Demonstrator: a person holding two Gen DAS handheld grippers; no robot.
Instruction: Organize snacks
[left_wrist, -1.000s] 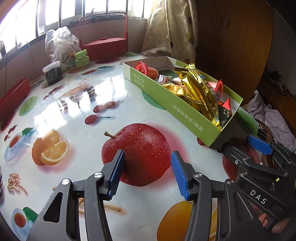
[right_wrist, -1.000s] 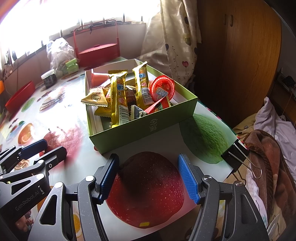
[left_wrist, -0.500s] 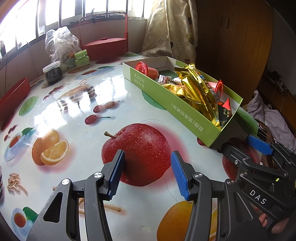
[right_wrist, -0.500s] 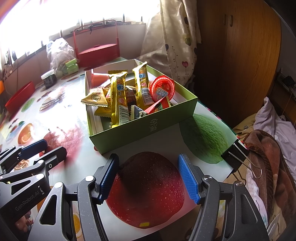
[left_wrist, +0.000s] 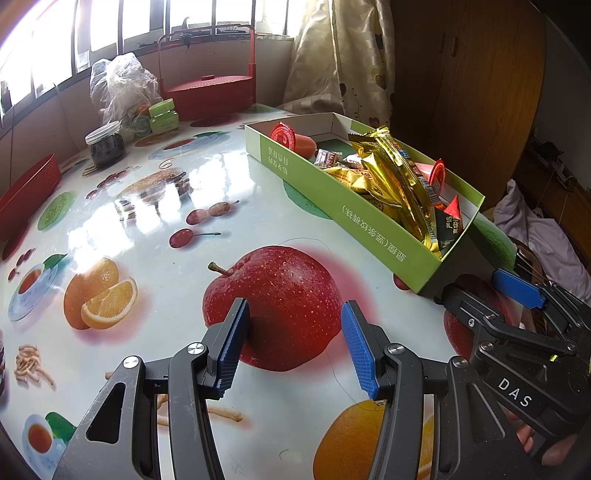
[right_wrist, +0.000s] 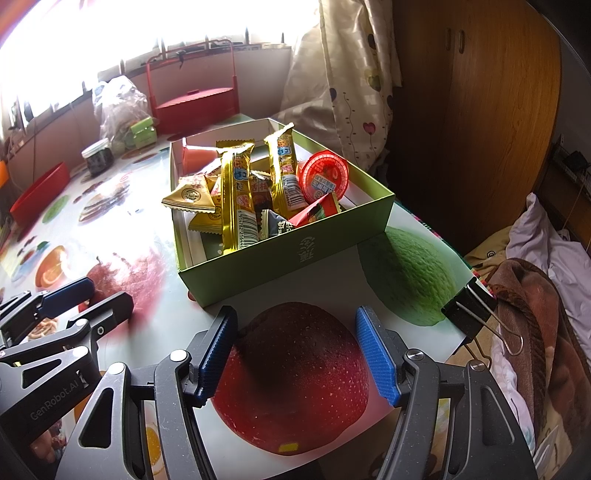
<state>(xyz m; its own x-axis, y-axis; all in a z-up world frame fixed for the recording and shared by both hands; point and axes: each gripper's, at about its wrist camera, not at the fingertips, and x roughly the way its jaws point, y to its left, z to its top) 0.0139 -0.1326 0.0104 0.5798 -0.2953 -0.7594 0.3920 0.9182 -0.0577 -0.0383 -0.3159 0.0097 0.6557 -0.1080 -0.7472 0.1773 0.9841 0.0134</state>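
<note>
A green cardboard box (right_wrist: 295, 254) (left_wrist: 369, 229) stands on the fruit-print table, filled with snacks: gold wrapped bars (right_wrist: 236, 199) (left_wrist: 399, 177), triangular gold packets (right_wrist: 190, 195), red-lidded jelly cups (right_wrist: 325, 177) (left_wrist: 282, 136). My left gripper (left_wrist: 291, 339) hovers open over the printed apple, left of the box, with nothing between its blue pads. My right gripper (right_wrist: 295, 350) is open and empty just in front of the box's near end. Each gripper shows at the edge of the other's view.
At the far side stand a red handled basket (left_wrist: 207, 88), a plastic bag (left_wrist: 118, 88), a green jar (left_wrist: 162, 116) and a dark jar (left_wrist: 105, 146). A red tray (left_wrist: 26, 192) sits left. A binder clip (right_wrist: 469, 314) grips the table's right edge; bedding lies beyond.
</note>
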